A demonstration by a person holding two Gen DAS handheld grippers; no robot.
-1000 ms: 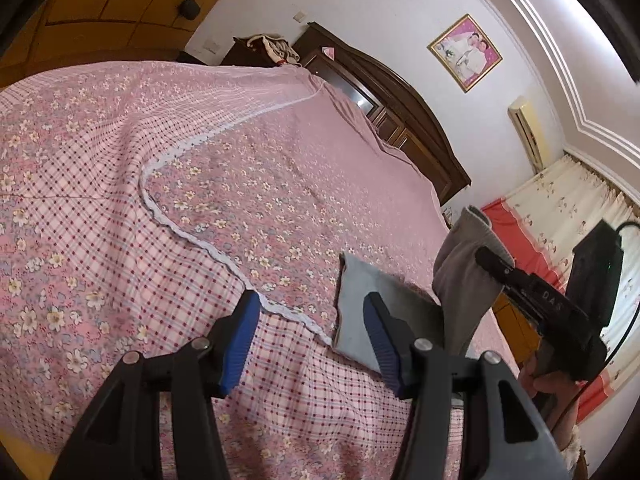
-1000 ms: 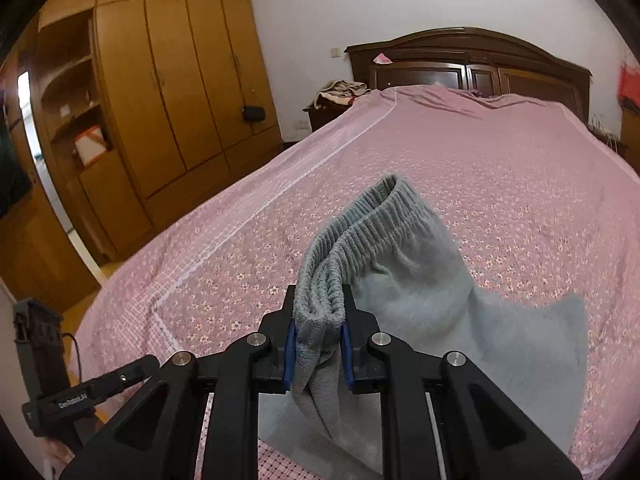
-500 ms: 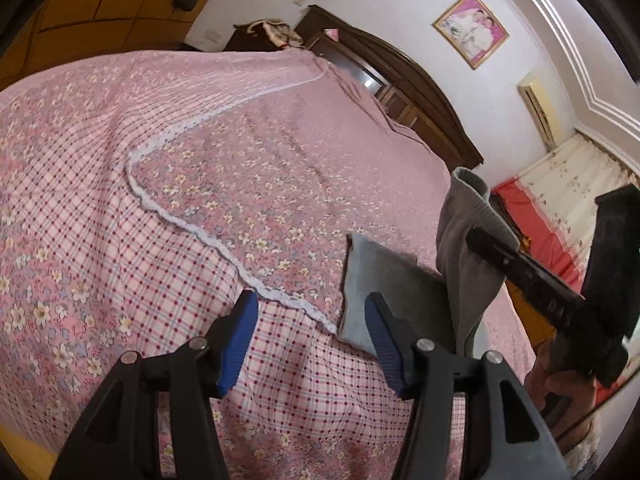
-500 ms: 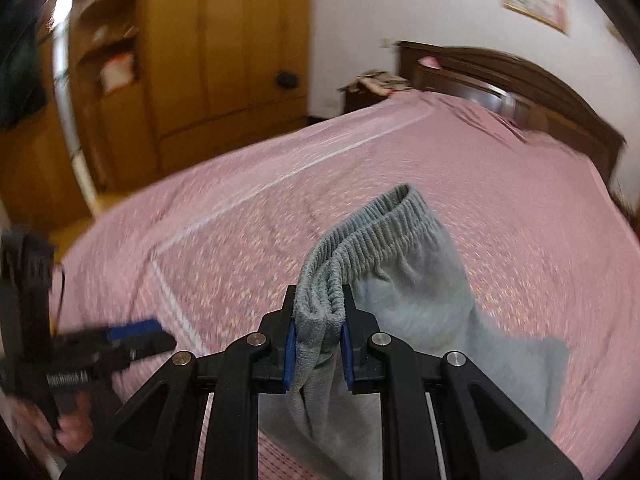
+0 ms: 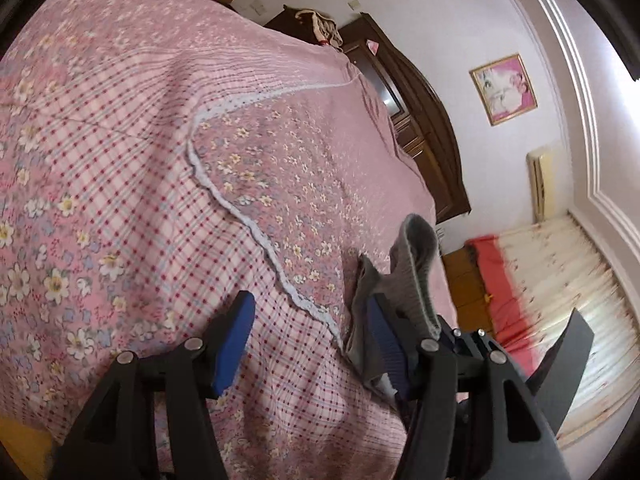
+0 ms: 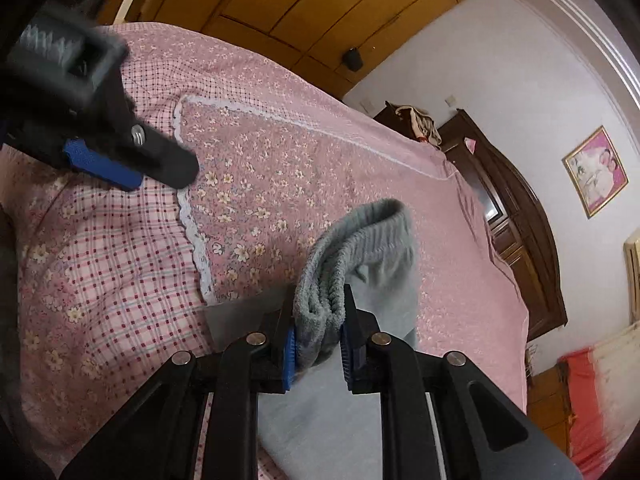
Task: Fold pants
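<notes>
Grey sweatpants (image 6: pixel 376 264) lie partly on the pink floral bedspread (image 6: pixel 280 168). My right gripper (image 6: pixel 318 340) is shut on their bunched elastic waistband and holds it lifted above the bed; the rest of the fabric hangs and lies below it. In the left wrist view the raised waistband (image 5: pixel 416 264) stands just past my left gripper (image 5: pixel 308 336), which is open and empty above the checked border of the bedspread. The left gripper also shows in the right wrist view (image 6: pixel 108 160) at the upper left, blurred.
A dark wooden headboard (image 5: pixel 424 120) stands at the far end of the bed. Wooden wardrobes (image 6: pixel 320 8) line the wall. A framed picture (image 5: pixel 504 88) hangs on the white wall. Red and floral curtains (image 5: pixel 560 288) hang at the right.
Both grippers have swung and tilted. The left gripper has come close beside the right gripper and the lifted waistband. The right gripper still grips the waistband.
</notes>
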